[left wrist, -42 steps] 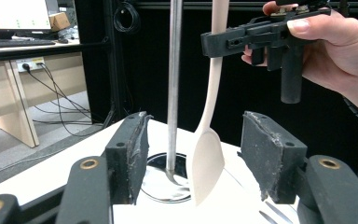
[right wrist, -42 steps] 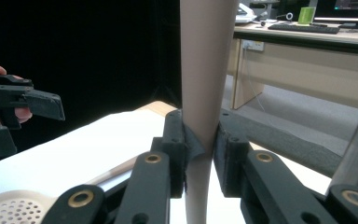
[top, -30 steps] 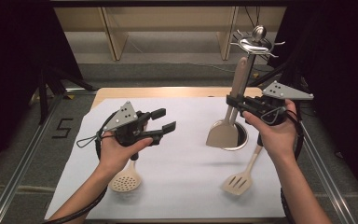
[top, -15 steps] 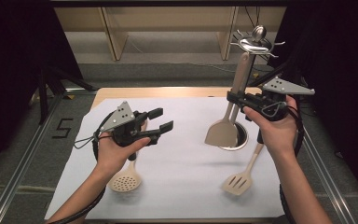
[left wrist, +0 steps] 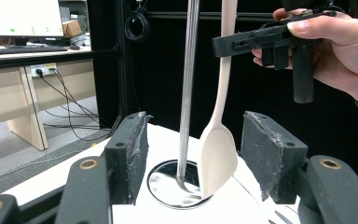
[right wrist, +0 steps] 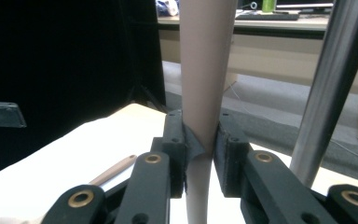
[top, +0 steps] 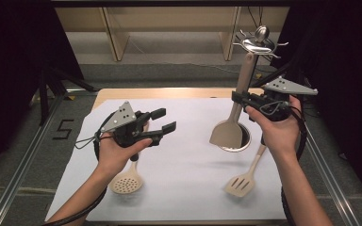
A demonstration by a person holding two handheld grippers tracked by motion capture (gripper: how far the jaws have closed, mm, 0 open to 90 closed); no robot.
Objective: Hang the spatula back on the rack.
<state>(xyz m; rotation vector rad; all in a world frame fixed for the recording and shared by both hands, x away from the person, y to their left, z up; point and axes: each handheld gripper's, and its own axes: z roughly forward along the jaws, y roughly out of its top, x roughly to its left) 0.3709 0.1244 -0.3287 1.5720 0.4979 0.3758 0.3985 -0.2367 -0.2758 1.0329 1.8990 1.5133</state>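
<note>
Over the right half of the table, the right hand-held gripper has its jaws pinched tight on the handle of the beige spatula, and the right gripper view confirms it: both pads squeeze the pale shaft. The spatula hangs nearly upright, its blade just above the round mirrored base of the utensil stand, right beside the stand's steel pole. Up top, the handle end sits close under the stand's hook crown; whether it touches a hook, I cannot tell. Across the white sheet, the left hand-held gripper hovers above the table with its jaws spread wide and nothing between them, aimed toward the stand; in the left gripper view the blade and the pole show between its two pads. Down on the sheet, a perforated skimmer lies below the left hand, and a slotted turner lies near the front edge, its handle running up toward the right wrist.
</note>
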